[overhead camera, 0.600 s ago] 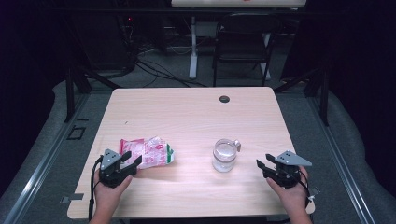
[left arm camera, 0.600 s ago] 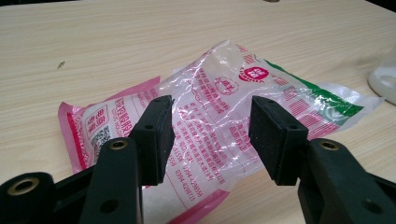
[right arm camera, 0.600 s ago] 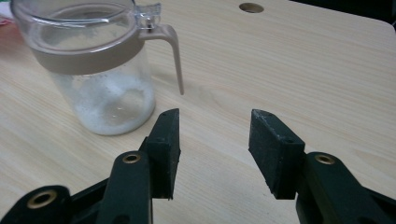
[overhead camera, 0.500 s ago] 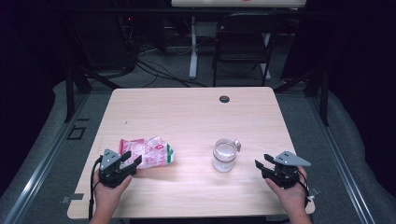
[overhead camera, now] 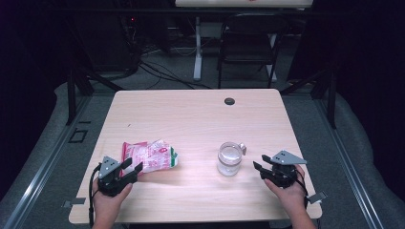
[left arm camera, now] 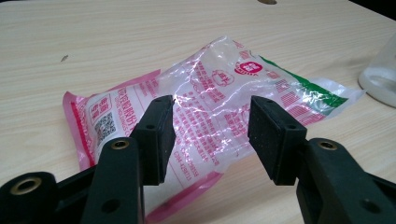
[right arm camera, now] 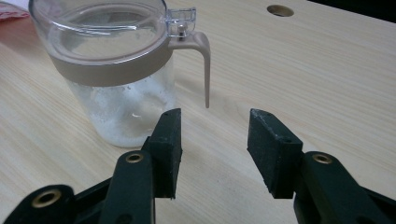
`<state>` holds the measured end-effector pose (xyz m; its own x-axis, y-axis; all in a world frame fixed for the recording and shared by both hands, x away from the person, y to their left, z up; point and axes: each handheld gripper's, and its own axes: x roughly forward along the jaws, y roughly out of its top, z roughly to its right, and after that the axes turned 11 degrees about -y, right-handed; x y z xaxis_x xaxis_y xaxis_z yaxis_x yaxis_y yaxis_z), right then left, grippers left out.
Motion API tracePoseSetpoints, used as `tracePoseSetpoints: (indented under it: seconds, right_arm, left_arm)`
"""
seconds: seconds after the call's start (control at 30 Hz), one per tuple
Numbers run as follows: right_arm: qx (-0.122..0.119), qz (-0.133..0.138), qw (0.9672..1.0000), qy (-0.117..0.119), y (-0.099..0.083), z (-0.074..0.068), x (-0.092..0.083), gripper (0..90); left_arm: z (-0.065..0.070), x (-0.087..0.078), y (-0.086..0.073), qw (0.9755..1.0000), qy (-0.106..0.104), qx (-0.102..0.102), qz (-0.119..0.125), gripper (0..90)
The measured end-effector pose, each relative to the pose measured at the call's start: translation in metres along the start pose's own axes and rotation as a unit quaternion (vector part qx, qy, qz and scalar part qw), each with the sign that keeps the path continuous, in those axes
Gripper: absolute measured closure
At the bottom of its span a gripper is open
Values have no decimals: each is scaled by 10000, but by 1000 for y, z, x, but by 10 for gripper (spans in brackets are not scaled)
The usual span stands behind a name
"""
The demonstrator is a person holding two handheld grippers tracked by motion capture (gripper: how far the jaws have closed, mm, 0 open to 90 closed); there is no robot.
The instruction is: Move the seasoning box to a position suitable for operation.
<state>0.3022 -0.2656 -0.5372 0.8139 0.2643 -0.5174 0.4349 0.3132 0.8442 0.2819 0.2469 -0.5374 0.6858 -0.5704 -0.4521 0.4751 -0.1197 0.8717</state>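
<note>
Here the left gripper (overhead camera: 128,168) sits at the near left of the table (overhead camera: 191,119), its jaws standing apart with the near end of a plastic packet (overhead camera: 149,155) just beyond them. In the left gripper view the packet (left arm camera: 219,98) lies flat and crinkled between and behind the two pads, which do not press on it, so nothing is held. The right gripper (overhead camera: 260,169) rests at the near right, jaws likewise wide and empty, pointing toward a clear jar (overhead camera: 229,159) that stands just left of it.

The step in hand looks like taking hold of the packet. To do that well, the person would likely slide the left gripper forward low over the wood so one pad goes under the loose pink edge and the other comes down on top, then close on a fold of film rather than on the flat middle, where the pads could skid. The right gripper could steady the jar (right arm camera: 116,70) by its body, clear of the thin handle.

The packet is see-through film with a pink border, red print, a square code patch at its near left corner and a green band at its far right end; it looks nearly empty, though the glare makes that hard to judge. The jar has a tan collar, a clear hinged lid and a whitish residue inside.
</note>
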Motion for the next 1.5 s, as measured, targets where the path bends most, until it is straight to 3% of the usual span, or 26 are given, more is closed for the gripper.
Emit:
tracePoseSetpoints:
  seconds: [0.33, 0.5, 0.63, 0.73, 1.0, 1.3, 1.5]
  right_arm:
    - [-271, -149, 9995, 72, 7, -6, 26, 594]
    - [-218, -267, 9992, 183, 10, -5, 47, 642]
    - [19, -305, 9992, 259, 11, -1, 59, 669]
    - [81, -338, 9990, 291, 14, 0, 63, 686]
    - [-101, -382, 9986, 340, 18, -8, 76, 725]
    - [-80, -431, 9981, 425, 22, -11, 84, 709]
    - [-129, -517, 9978, 393, 24, -14, 87, 762]
  left_arm:
    - [2, -10, -6, 9999, 126, -13, -62, 505]
    - [2, -18, -10, 9997, 219, -50, -61, 505]
    - [0, -23, -13, 9995, 274, -125, -46, 511]
    - [-1, -26, -15, 9994, 199, -276, -53, 517]
    - [0, -32, -19, 9993, 243, -284, -52, 531]
    - [1, -38, -23, 9990, 332, -278, -62, 530]
    - [0, -41, -25, 9988, 378, -299, -32, 530]
